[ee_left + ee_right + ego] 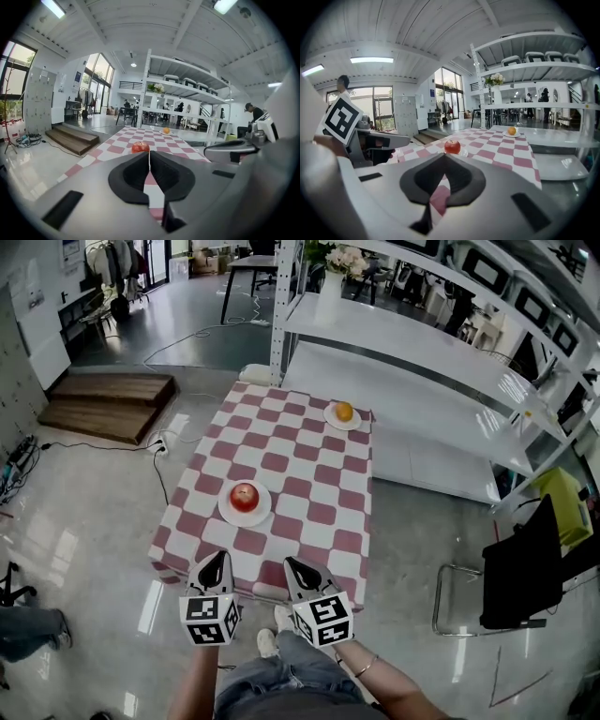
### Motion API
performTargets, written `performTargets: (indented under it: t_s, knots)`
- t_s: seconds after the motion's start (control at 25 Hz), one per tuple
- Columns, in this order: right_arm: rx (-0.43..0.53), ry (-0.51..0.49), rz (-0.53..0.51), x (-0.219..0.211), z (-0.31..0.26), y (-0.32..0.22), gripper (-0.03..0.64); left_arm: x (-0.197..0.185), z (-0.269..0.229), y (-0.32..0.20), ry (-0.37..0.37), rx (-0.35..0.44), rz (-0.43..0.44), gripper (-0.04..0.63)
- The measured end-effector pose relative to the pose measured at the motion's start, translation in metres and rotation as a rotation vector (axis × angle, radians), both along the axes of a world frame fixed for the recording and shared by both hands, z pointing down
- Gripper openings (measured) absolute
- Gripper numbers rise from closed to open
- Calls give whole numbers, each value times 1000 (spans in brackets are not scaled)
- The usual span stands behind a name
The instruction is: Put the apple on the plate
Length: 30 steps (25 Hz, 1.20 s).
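Note:
A red apple [244, 495] sits on a white plate [225, 513] near the front of the checked table [309, 474]. Both grippers hover off the table's near edge, short of the plate and touching nothing. My left gripper [217, 559] has its jaws pressed together, empty. My right gripper [292, 565] is beside it, tips meeting, also empty. In the left gripper view the apple [140, 147] shows just beyond the shut jaw tips [149, 154]. In the right gripper view the apple [452, 146] lies ahead of the tips [444, 156].
An orange [344, 412] rests on a second white plate [330, 421] at the table's far right corner. White shelving [422, 381] stands behind and right of the table. A black chair [520, 573] is at the right, wooden steps [108, 404] at the left.

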State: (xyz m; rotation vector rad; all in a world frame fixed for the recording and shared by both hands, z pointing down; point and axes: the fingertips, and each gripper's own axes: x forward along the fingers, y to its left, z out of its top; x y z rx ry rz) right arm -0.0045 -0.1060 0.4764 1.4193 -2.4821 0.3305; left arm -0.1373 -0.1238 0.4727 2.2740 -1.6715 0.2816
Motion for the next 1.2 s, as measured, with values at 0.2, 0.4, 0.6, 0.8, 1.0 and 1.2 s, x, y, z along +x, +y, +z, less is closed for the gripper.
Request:
performTargets:
  t_s: [0.2, 0.4, 0.6, 0.8, 1.0, 1.2]
  knots:
    - [15, -10, -2, -2, -4, 10, 9, -2, -4, 11, 9, 3, 8, 20]
    - [12, -34, 12, -1, -7, 17, 8, -6, -5, 21, 24, 0, 2, 20]
    - [34, -29, 0, -5, -11, 23, 9, -9, -7, 28, 29, 3, 0, 20]
    - [42, -41, -10, -9, -12, 30, 9, -10, -8, 35, 40, -9, -2, 20]
    - [55, -39, -18, -12, -13, 34, 9, -15, -9, 39, 42, -4, -6, 20]
    - [55, -38, -29, -12, -13, 36, 9, -17, -8, 43, 34, -4, -16, 20]
